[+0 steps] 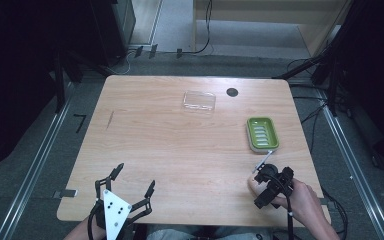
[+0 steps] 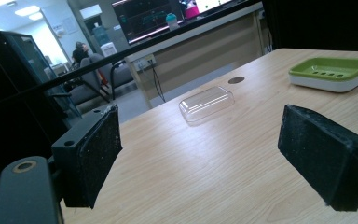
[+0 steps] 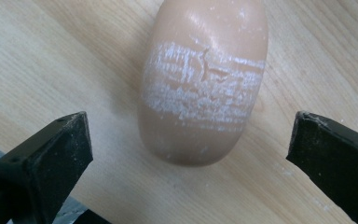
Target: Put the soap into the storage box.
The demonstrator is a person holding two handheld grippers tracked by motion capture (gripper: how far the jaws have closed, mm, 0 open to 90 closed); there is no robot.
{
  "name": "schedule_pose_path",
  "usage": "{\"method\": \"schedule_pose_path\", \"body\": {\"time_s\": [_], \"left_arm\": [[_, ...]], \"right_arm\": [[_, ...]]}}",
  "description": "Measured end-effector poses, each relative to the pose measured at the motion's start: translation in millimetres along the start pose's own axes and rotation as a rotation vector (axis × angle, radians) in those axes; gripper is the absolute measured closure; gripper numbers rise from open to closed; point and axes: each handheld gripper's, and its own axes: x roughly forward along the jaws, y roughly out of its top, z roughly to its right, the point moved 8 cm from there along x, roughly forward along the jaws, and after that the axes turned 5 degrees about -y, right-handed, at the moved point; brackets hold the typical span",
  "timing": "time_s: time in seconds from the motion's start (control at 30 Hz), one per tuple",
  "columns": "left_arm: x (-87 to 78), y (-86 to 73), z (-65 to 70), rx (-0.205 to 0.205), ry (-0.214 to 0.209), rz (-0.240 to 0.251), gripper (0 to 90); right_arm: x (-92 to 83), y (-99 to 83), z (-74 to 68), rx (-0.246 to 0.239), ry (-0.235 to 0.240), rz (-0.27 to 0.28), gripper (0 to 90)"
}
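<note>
The wooden table (image 1: 180,145) is being viewed from above, with 2 hand-held grippers positioned along its near edge. The left gripper (image 1: 134,180) is being held at the near-left corner, its grey three-cornered plate facing up and its 2 jaws being kept spread wide, pointing toward the far side; nothing is being held between them. In the left gripper view, the jaws are being aimed across the bare tabletop toward the clear plastic lid (image 2: 207,103) and the green soap dish (image 2: 332,73), both lying well apart from that gripper.

The right gripper (image 1: 265,176) is being held by the right hand (image 1: 305,200) at the near-right edge, tilted down toward the table. Its jaws are being kept spread. In the right gripper view, a tan oval soap bar (image 3: 204,79) with a whitish scuffed band is lying on the wood ahead of and between the 2 jaws, untouched by either. The soap dish (image 1: 262,133) is sitting just beyond the right gripper, and the lid (image 1: 199,101) is lying farther off, near a dark round hole (image 1: 232,92) in the table.
</note>
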Motion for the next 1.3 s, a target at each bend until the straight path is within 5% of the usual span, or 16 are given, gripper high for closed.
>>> {"method": "schedule_pose_path", "body": {"time_s": [0.73,1.03,1.3], "left_arm": [[-0.1,-0.1,-0.1,0.001,-0.001,-0.001,13.8],[-0.1,0.0,0.3,0.001,-0.004,0.000,13.8],[-0.1,-0.1,0.4,0.002,-0.005,0.000,13.8]], "right_arm": [[15.9,16.8,3.8,0.004,0.029,-0.047,0.3],[17.6,16.4,3.2,0.016,0.033,-0.052,13.1],[20.8,15.6,4.9,0.037,0.021,-0.065,14.1]]}}
